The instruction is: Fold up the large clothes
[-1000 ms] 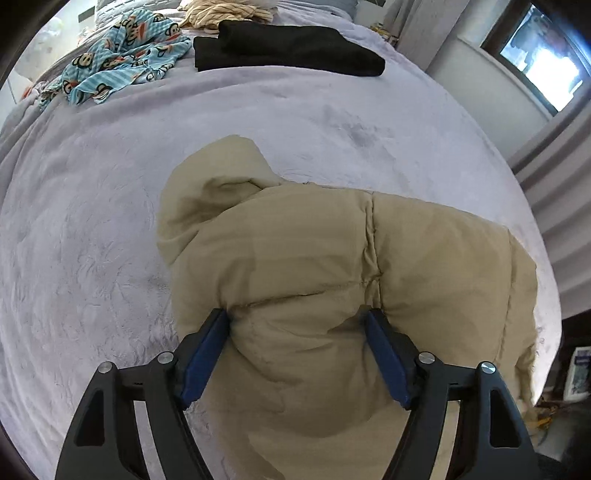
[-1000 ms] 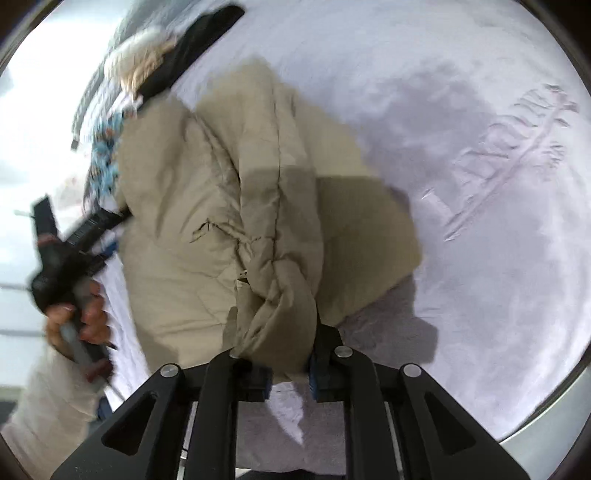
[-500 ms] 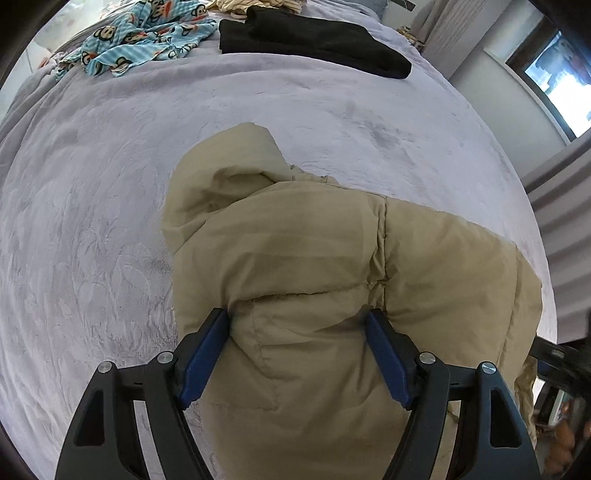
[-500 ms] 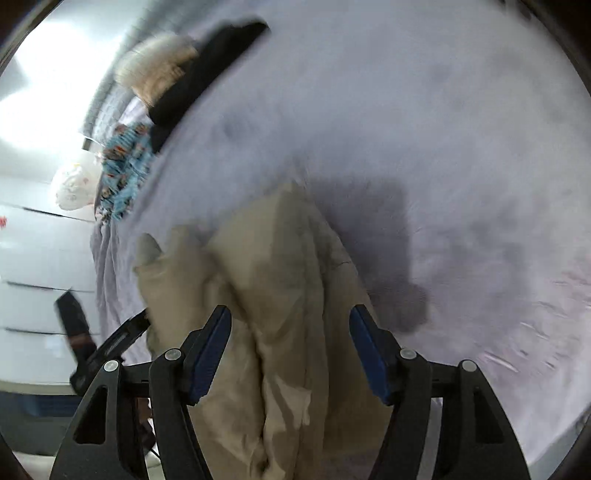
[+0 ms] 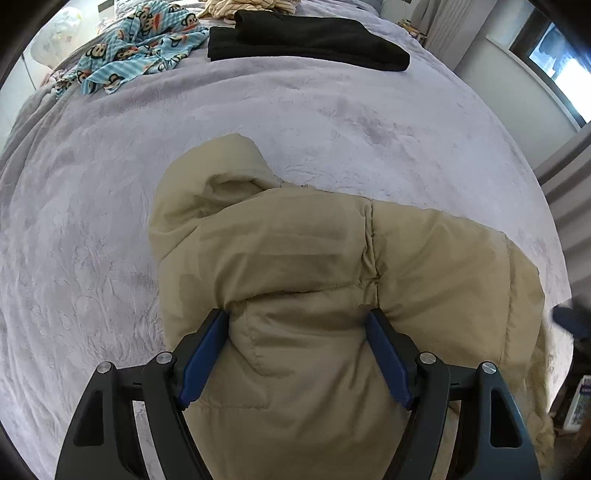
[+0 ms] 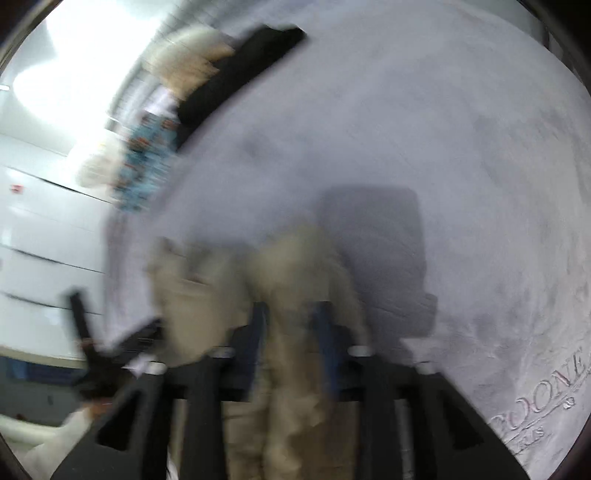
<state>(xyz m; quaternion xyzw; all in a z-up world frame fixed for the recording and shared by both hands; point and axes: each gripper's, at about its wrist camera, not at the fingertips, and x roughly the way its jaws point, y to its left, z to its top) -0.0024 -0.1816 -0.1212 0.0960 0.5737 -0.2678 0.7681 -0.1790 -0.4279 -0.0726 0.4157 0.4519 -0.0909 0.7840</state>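
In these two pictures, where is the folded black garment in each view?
Left wrist: the folded black garment lies at top centre, on the far side of the bed, beyond the beige jacket.
Right wrist: blurred, it sits upper left.
Shared landmark: the blue monkey-print cloth beside it.

Count from my two wrist views. One tan puffer jacket [image 5: 332,266], hooded, lying on one lavender plush blanket [image 5: 92,221]. At the far end of the blanket: one black folded garment [image 5: 306,40], one blue monkey-print garment [image 5: 136,48], one cream knit item [image 5: 243,5]. I hold two grippers: left gripper [image 5: 297,354] and right gripper [image 6: 291,332], each with two blue-padded fingers, four in all. Right view is blurred; I count one embossed lettering patch [image 6: 546,398] on the blanket there.
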